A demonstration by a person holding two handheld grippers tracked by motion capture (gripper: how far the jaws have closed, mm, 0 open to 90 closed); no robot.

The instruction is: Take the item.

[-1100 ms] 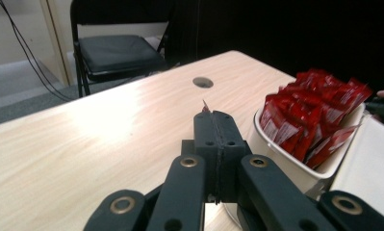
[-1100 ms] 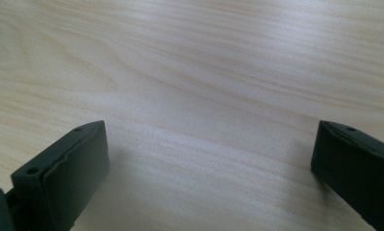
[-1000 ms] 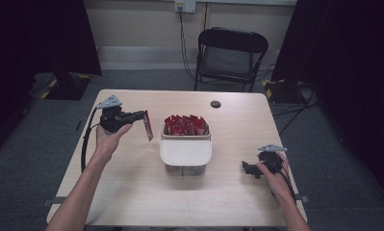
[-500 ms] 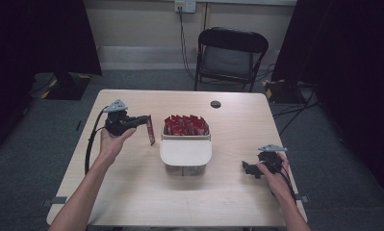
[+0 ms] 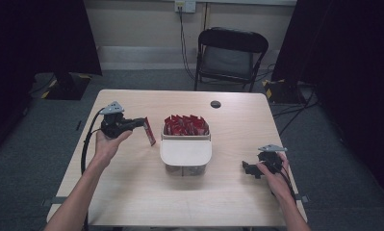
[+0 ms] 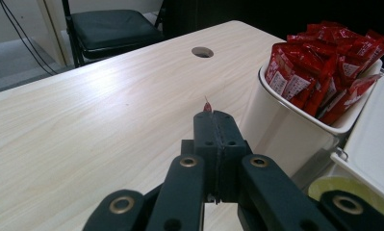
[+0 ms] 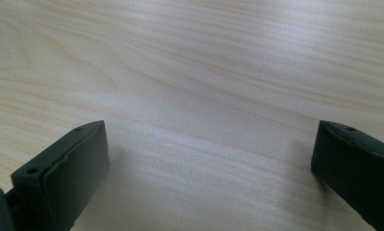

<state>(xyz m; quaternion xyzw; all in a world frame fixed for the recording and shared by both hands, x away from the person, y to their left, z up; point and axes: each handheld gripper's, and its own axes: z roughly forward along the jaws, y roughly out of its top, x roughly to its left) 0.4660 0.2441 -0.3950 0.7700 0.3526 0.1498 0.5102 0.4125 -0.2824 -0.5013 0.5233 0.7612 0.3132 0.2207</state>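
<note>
Holding one red sachet [image 5: 149, 132] clamped tight, left gripper [image 5: 142, 123] sits just left of the white bin [image 5: 185, 154]. Bin's far compartment is packed with red sachets [image 5: 185, 125]; near half is lidded. Looks early: one out, many left. Right gripper [image 5: 247, 169], right of bin, gapes wide, empty.

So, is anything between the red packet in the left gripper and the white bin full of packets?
Nothing visible. The left gripper is shut on the red packet, which hangs above bare table just left of the white bin. The gap between them is open, and the right gripper sits far off on the bin's other side.
</note>
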